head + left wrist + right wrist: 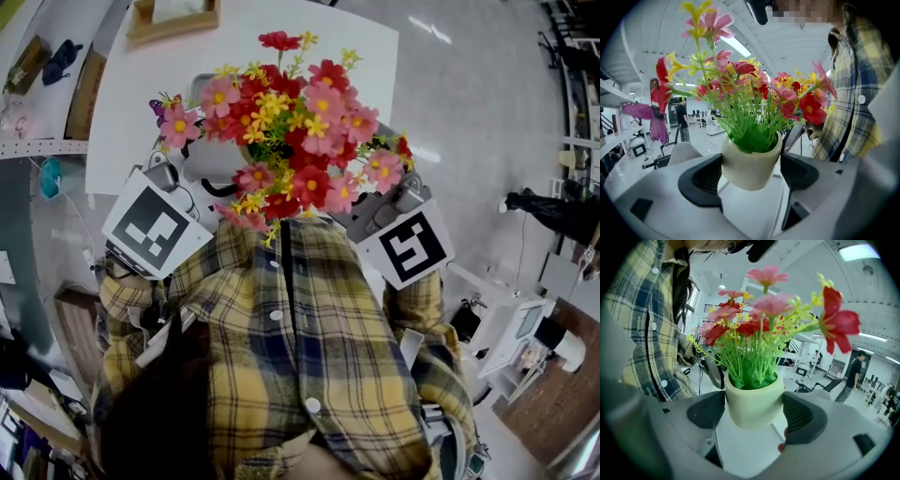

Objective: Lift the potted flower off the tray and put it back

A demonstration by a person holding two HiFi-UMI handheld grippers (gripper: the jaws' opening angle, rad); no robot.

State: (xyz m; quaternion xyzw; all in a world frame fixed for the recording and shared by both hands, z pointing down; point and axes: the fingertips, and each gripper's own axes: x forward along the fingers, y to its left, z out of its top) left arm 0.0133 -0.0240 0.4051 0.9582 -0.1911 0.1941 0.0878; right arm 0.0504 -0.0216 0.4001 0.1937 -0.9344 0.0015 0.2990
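The potted flower is held up in the air close to the person's plaid shirt. Its cream pot sits squeezed between the dark pads of my left gripper, which is shut on it. From the other side my right gripper is also shut on the same pot. In the head view the red, pink and yellow blooms hide the pot and both sets of jaws; only the marker cubes show on either side. No tray under the pot can be made out.
A white table lies below and beyond the flowers, with a wooden frame at its far edge. Shelves with small items line the left. A white machine and a person in dark clothes are to the right.
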